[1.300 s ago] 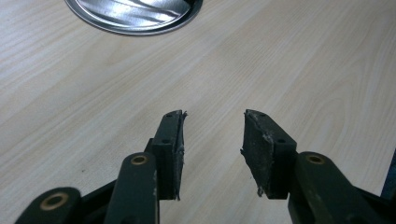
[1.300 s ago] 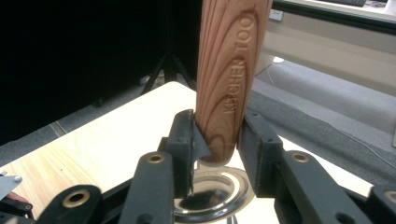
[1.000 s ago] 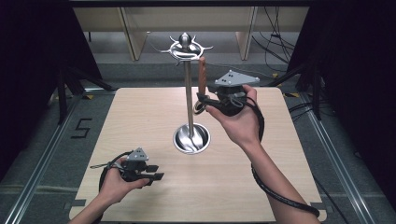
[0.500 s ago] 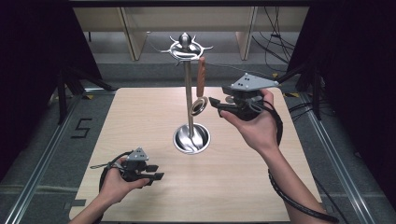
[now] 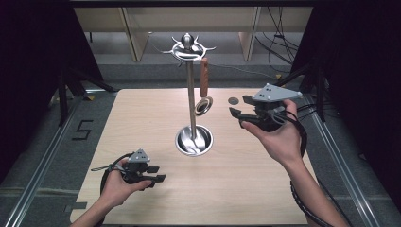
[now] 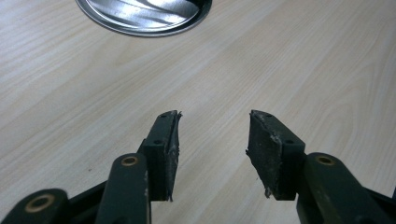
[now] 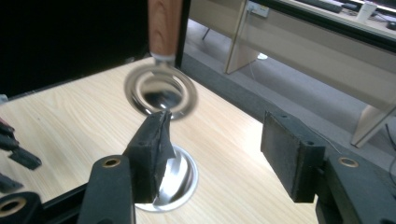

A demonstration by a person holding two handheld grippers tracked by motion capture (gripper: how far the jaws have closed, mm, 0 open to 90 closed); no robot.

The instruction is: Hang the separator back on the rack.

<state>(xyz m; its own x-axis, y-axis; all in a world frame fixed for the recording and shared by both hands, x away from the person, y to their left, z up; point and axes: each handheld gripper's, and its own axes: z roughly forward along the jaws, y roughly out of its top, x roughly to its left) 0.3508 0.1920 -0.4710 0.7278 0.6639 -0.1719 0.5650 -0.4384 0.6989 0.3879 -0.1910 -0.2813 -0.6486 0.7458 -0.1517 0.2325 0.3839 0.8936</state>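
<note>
The metal stand (image 5: 191,101) rises from the middle of the tabletop (image 5: 246,189), its round base (image 5: 194,140) the only thing low down there. A wooden-handled utensil (image 5: 204,85) hangs from the stand's top ring, just right of the pole, and blocks a level pass close on that side. Right of the stand, the right gripper (image 5: 239,113) holds the air near the utensil, well apart from it. Near-left of the stand, the left gripper (image 5: 158,174) rests. Bare tabletop lies before the stand, between the two hands
</note>
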